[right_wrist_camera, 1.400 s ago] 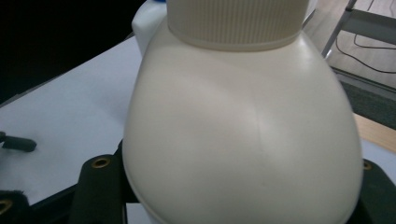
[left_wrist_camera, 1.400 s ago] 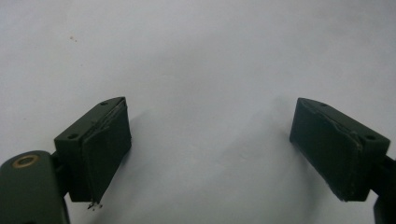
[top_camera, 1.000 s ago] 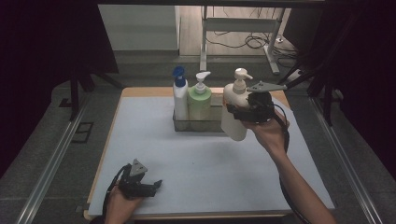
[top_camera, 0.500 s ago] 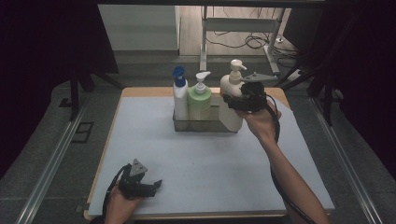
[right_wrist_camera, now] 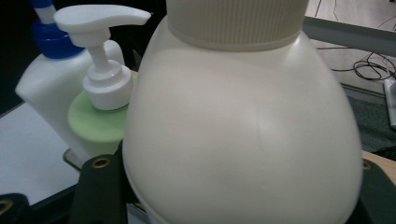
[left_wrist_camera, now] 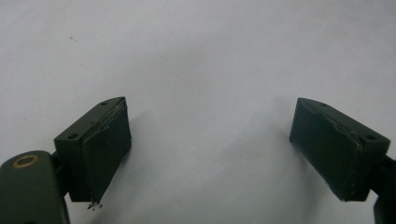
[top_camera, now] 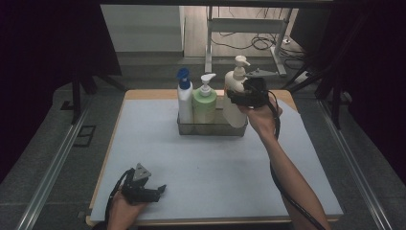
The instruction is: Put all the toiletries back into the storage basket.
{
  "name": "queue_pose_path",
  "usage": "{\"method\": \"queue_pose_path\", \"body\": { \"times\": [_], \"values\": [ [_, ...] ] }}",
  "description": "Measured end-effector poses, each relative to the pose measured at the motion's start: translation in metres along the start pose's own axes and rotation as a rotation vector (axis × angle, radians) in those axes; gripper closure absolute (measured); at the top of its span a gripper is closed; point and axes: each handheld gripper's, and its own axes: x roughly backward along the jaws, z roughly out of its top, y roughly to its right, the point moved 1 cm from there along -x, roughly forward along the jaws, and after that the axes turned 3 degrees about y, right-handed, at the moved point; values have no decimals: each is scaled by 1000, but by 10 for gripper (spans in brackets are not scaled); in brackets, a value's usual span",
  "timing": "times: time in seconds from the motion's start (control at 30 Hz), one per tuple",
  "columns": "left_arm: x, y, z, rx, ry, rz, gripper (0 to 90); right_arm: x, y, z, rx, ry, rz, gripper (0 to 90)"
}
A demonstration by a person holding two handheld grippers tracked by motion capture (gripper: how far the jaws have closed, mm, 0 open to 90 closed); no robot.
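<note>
Right gripper (top_camera: 239, 98) holds the cream bottle (top_camera: 234, 103) by its fat body over the tray (top_camera: 210, 129), where smooth, likely heavy plastic could slip, while left gripper (top_camera: 155, 191) rests wide open.

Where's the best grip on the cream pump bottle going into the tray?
On the wide rounded shoulder of the cream pump bottle, from its right side as the high view shows it, where the right gripper grips it now. The green bottle blocks the left, and the pump head looks too loose to carry by.
</note>
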Motion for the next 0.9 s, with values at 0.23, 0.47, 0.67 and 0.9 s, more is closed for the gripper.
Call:
{"method": "queue_pose_path", "body": {
  "times": [0.23,0.47,0.67,0.9],
  "values": [
    [0,0,0,-1,-1,-1,123,-15,4,0,-17,-9,-23,374],
    [0,0,0,0,-1,0,123,-26,10,1,-21,-6,-36,374],
    [0,0,0,-2,-3,0,123,-36,14,-1,-21,-8,-48,374],
    [0,0,0,-1,-3,-1,123,-48,17,-9,-16,-14,-57,374]
  ]
}}
